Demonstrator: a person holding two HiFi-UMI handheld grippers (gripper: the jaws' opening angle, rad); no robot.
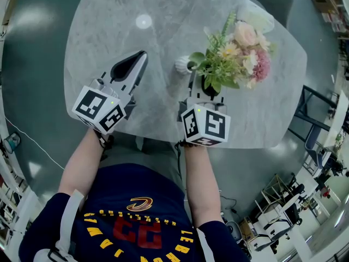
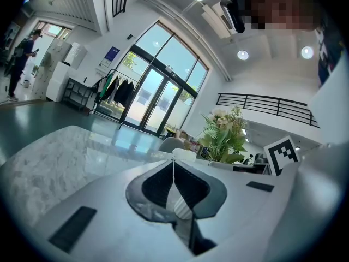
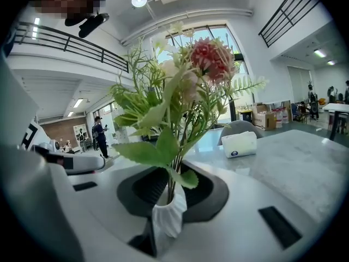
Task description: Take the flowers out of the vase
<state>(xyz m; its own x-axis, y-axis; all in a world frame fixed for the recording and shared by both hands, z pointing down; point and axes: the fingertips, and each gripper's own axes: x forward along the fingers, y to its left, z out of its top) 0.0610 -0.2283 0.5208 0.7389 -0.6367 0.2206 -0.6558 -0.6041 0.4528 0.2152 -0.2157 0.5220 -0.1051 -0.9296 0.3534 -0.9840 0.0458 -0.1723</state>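
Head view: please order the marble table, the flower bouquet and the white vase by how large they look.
1. marble table, by far the largest
2. flower bouquet
3. white vase, the smallest; the bouquet's leaves hide part of it

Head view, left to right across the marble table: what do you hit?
left tongs → white vase → flowers
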